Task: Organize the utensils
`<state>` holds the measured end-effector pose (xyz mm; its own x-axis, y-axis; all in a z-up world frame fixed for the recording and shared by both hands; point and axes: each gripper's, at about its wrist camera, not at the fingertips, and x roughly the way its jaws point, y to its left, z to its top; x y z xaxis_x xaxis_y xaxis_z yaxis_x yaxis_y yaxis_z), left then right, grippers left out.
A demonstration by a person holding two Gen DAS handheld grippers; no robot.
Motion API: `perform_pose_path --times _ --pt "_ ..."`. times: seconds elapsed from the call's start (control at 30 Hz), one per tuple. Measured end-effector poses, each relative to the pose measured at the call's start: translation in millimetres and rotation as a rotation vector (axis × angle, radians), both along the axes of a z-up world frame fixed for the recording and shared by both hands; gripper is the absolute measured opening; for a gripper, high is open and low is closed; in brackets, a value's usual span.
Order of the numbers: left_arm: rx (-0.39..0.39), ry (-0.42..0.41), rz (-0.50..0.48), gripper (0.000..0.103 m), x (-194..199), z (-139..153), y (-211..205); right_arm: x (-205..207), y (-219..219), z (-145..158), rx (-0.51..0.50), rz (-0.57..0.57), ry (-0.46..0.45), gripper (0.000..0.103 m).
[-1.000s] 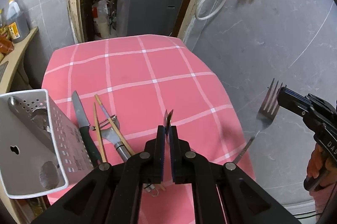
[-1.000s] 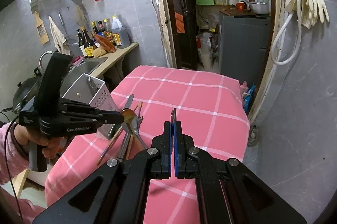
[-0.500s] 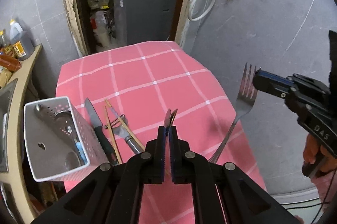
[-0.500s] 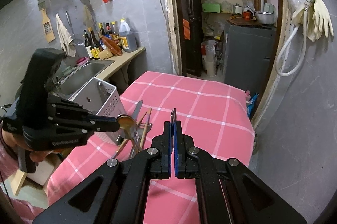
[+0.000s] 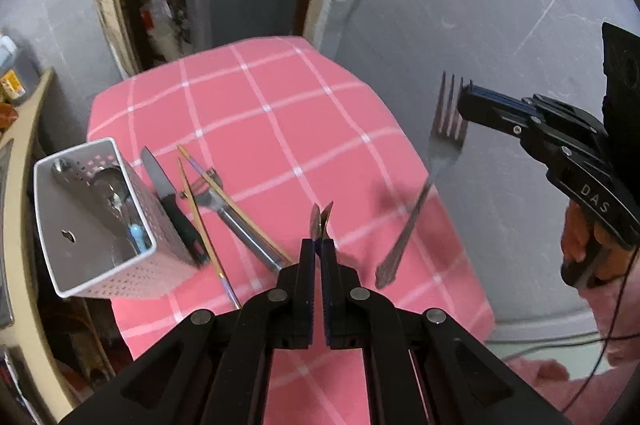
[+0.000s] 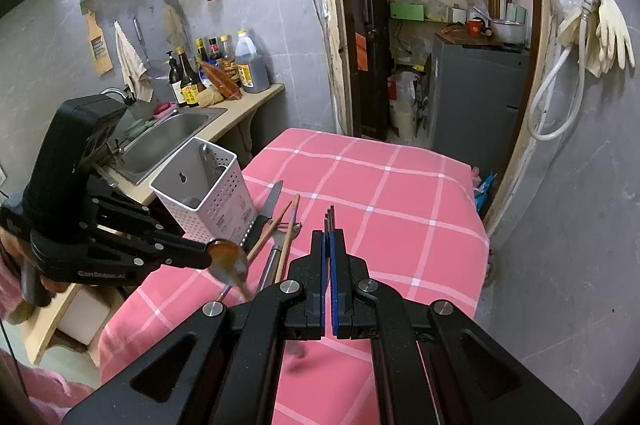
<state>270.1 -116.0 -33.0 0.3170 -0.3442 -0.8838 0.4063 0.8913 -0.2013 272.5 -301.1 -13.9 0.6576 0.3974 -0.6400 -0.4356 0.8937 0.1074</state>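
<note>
My left gripper (image 5: 319,245) is shut on a bronze spoon (image 5: 321,219), seen edge-on above the pink cloth; in the right wrist view the left gripper (image 6: 202,251) grips the spoon (image 6: 229,259) by its bowl, handle hanging down. My right gripper (image 6: 329,237) is shut on a steel fork (image 6: 329,219), only the tines showing. From the left wrist view, the right gripper (image 5: 466,97) pinches the fork (image 5: 436,161) at its tines, handle slanting down over the cloth's right edge. A white perforated utensil holder (image 5: 56,225) stands at the left with spoons inside.
A black-handled knife (image 5: 168,193), a pair of chopsticks (image 5: 198,209) and a metal peeler (image 5: 236,221) lie on the pink checked table (image 5: 280,129) beside the holder. A sink counter (image 6: 224,129) with bottles runs on the left; a grey wall is at the right.
Both grippers have risen and drawn back from the table with spoon and fork. The fork's handle swung from the table's edge to over the cloth. Both grips are unchanged.
</note>
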Motion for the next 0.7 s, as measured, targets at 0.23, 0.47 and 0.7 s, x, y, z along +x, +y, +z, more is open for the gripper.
perform_pose_path --times 0.23,0.47,0.7 --pt "0.027 0.065 0.003 0.004 35 -43 -25 -2 -8 -7 -0.012 -0.023 0.038 0.002" --pt "-0.053 0.109 0.031 0.004 62 -90 -45 -1 -24 -6 -0.018 -0.051 0.041 0.002" --pt "-0.013 0.186 0.144 0.004 64 -128 -42 -3 -37 6 -0.013 -0.041 0.025 0.002"
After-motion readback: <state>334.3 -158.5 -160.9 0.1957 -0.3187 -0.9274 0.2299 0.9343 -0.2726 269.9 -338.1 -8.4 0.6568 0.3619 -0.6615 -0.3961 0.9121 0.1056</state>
